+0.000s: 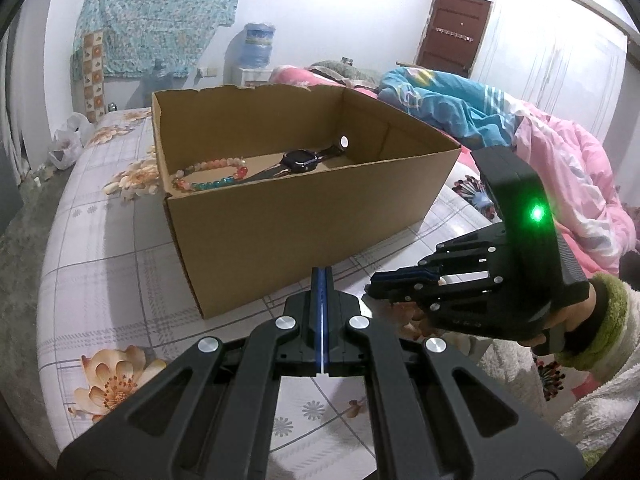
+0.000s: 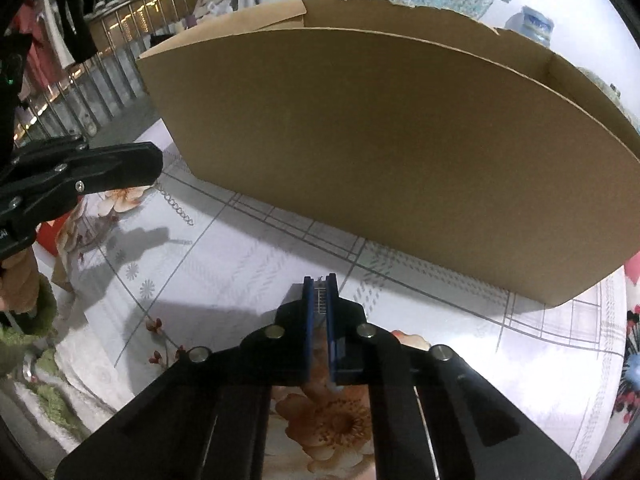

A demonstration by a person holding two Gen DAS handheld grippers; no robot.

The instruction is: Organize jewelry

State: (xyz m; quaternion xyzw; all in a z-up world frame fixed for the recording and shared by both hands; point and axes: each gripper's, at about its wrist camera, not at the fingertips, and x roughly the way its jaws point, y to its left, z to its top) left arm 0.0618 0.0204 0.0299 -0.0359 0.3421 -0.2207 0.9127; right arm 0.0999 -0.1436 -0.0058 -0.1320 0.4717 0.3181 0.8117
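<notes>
An open cardboard box (image 1: 300,232) stands on the flowered bedsheet, its near wall filling the right wrist view (image 2: 400,152). Inside it lie a coloured bead bracelet (image 1: 208,176) and a black watch (image 1: 298,160). My left gripper (image 1: 322,278) is shut and empty, hovering in front of the box; its tip shows at the left of the right wrist view (image 2: 156,160). A thin silver chain (image 2: 176,204) lies on the sheet just below that tip. My right gripper (image 2: 320,280) points down at the sheet, with its blue pads shut on a small silvery ribbed piece (image 2: 320,300). It sits to the right of the left one (image 1: 374,286).
Crumpled pink and blue quilts (image 1: 560,152) are piled to the right of the box. The bed's left edge (image 1: 44,264) drops to a grey floor. A hand in a green-cuffed fleece sleeve (image 1: 608,312) holds the right gripper. A metal railing (image 2: 100,80) stands beyond the bed.
</notes>
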